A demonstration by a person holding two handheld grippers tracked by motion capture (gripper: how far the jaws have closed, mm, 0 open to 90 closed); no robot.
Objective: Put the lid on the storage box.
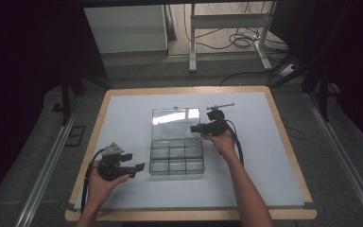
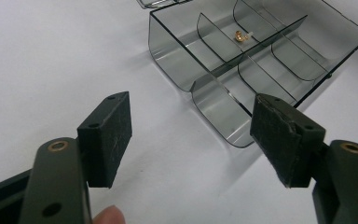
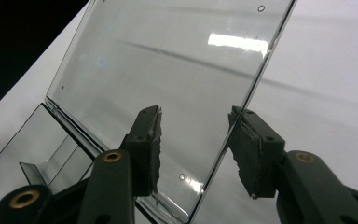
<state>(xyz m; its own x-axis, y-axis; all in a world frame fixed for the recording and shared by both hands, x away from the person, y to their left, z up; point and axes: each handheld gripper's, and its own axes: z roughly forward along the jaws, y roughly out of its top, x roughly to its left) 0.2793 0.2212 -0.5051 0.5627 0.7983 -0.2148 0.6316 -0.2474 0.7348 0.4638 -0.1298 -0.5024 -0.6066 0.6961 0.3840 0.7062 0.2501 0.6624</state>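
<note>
Lid (image 3: 168, 70) edge between right claw (image 3: 193, 149) jaws

Both hands out over the bench, each gripping its tool

Left gripper (image 1: 133, 161) sits low with fingers (image 2: 107, 135) spread wide apart. Right gripper (image 1: 199, 126) reaches farther forward, fingers (image 3: 147, 149) partway apart, straddling an edge without pressing.

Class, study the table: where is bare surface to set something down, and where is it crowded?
Bare white sheet lies left of the clear plastic compartment box, and right of it toward the wooden table rim. Crowded: the open lid's right edge, between the right gripper's jaws, and beside the left gripper.
</note>
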